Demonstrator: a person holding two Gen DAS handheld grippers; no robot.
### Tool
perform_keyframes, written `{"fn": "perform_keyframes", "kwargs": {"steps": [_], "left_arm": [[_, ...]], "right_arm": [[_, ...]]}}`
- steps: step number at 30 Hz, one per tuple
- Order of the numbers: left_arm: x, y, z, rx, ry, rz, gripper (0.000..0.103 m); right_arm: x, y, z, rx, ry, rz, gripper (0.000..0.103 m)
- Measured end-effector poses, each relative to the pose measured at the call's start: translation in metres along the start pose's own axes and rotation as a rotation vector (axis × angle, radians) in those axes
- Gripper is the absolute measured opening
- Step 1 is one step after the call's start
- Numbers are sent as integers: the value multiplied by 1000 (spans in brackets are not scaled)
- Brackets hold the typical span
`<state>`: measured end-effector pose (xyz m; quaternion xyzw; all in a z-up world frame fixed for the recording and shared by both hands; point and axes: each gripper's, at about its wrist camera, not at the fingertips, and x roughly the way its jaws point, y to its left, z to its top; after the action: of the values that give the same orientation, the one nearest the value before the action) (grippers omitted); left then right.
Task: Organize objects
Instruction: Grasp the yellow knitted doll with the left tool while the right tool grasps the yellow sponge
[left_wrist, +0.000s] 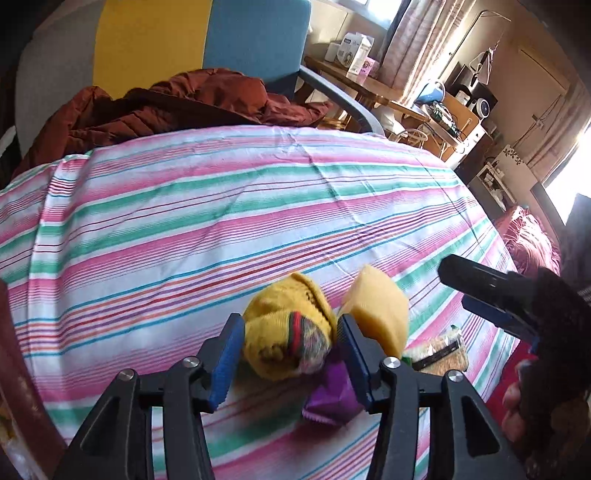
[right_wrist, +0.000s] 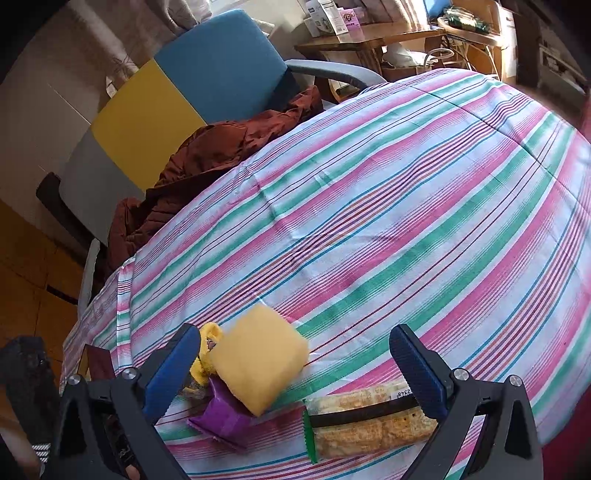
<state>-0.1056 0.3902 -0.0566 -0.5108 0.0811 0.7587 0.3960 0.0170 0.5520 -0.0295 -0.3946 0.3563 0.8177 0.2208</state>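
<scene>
At the near edge of the striped cloth (left_wrist: 258, 206): yellow sock bundle (left_wrist: 288, 332) between the left gripper (left_wrist: 290, 354) pads, apparently clamped; yellow sponge (right_wrist: 258, 365), purple packet (right_wrist: 221, 417) and biscuit pack (right_wrist: 373, 421) just beside. Right gripper (right_wrist: 299, 373) wide open, empty. Likely hazard: neighbours dragged along, being crowded close.

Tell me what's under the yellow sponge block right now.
The yellow sponge block leans on a purple packet, its other edge on the striped cloth. A yellow sock bundle sits beside it. How far the packet runs underneath is hidden.
</scene>
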Motion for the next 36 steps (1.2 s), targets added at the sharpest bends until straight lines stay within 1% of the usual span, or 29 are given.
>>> {"fn": "perform_keyframes", "kwargs": {"steps": [3,5,6,8,10,11,15,19,22,24,25,27,28,30,33,36], "left_arm": [[22,2,3,1,42,14,53],[31,7,0,-10,55,6,53],[31,10,-2,-16,46,-4,53],[27,16,-5,-34,30,-25,44],[20,22,-7,-67,25,-40,41],[17,25,-10,-78,19,-35,40],[4,33,-24,-96,-9,-4,40],[-5,44,-38,-138,-21,-4,40],[-13,46,-51,-130,-27,1,40],[-17,45,-60,-106,-30,10,40],[-19,44,-63,-96,-31,17,40],[-22,41,-71,-81,-32,31,40],[-23,41,-74,-80,-33,35,40],[-26,39,-79,-79,-36,46,40],[-29,33,-87,-53,-43,65,40],[-33,32,-94,-52,-45,66,40]], "right_arm": [[3,-2,1,9,9,-5,103],[5,-3,2,8,17,-6,103],[6,-2,2,4,20,-11,103],[9,-1,1,-5,32,-15,103],[15,3,0,-32,61,-7,103],[18,7,-2,-49,73,-5,103],[31,19,-8,-123,121,-21,103],[43,28,-14,-176,159,-41,103],[49,35,-18,-218,177,-49,103],[51,39,-20,-240,184,-46,103],[50,41,-21,-248,186,-29,103],[48,46,-24,-261,202,43,103],[48,49,-26,-272,214,65,103],[50,56,-31,-306,222,57,103],[55,61,-38,-332,256,75,103],[61,70,-47,-394,271,55,102]]}}
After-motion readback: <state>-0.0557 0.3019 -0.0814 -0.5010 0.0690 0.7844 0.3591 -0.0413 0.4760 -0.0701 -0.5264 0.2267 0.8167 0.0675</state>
